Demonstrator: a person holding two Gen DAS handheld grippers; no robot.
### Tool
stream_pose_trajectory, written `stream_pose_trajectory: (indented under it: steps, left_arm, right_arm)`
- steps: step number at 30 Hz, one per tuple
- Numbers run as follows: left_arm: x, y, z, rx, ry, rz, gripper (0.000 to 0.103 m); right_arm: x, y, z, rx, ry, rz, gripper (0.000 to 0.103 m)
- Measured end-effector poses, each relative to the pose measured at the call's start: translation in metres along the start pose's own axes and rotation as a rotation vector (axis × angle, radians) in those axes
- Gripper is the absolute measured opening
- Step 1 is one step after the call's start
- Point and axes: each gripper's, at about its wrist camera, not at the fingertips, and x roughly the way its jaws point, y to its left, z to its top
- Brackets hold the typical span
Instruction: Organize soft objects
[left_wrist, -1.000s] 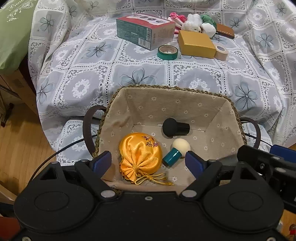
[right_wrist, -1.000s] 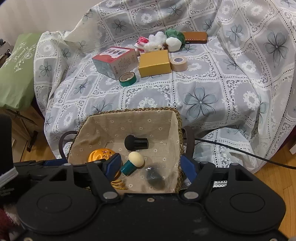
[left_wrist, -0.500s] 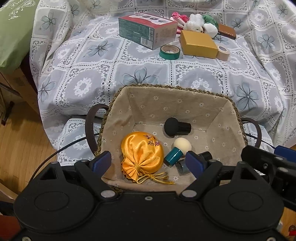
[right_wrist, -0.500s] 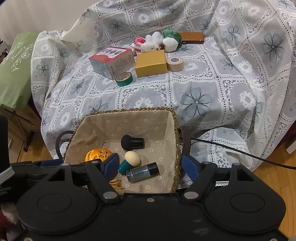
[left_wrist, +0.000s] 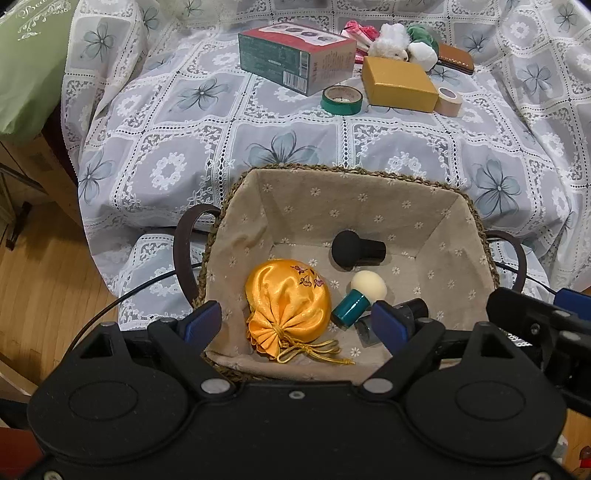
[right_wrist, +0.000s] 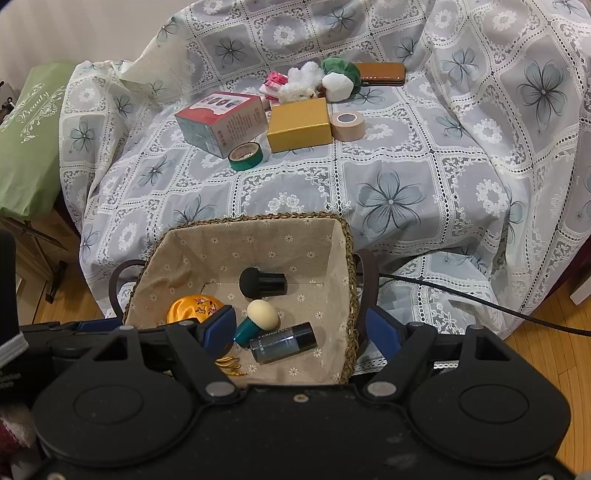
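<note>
Soft objects are what I'm sorting, and the basket (left_wrist: 354, 177) is my landmark. Inside it lie the gold satin pouch (left_wrist: 288, 299) at its near left, a cream sponge puff with a teal handle (left_wrist: 360, 295) beside the pouch, a black puff (left_wrist: 356, 249) behind that, and a dark glittery bottle (right_wrist: 284, 341) touching the teal handle.

Beyond the basket, on the lace-covered seat, the remaining soft things sit in a cluster at the far side: a white plush toy (right_wrist: 301, 86) and a green and white plush ball (right_wrist: 338, 79), with something pink (right_wrist: 273, 83) left of the plush. Boxes and tape rolls lie between that cluster and the basket.

My left tongs (left_wrist: 297, 319) hang released above the basket's near edge, nothing between them. My right tongs (right_wrist: 301, 328) have just been opening; the bottle shows between the blue pads but lies on the basket floor, untouched, so I read them as let go.

I judge the plush toy next. It should be light, squashy and grippy; I'd pinch it across the body's middle, since loose fur alone could slip free. The ball looks rounder and may squirm sideways, so I'd close across its widest part. The satin pouch looks slick; its gathered neck would be the safest hold.
</note>
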Motion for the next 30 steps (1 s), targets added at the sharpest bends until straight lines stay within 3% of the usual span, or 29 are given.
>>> stream_pose_trajectory:
  steps: [30]
  left_arm:
    - [0.0014,0.0016,-0.0008,-0.009,0.005,0.016,0.090]
  right_arm:
    - [0.0033,-0.0007,-0.0027,0.003,0.007,-0.001,0.080]
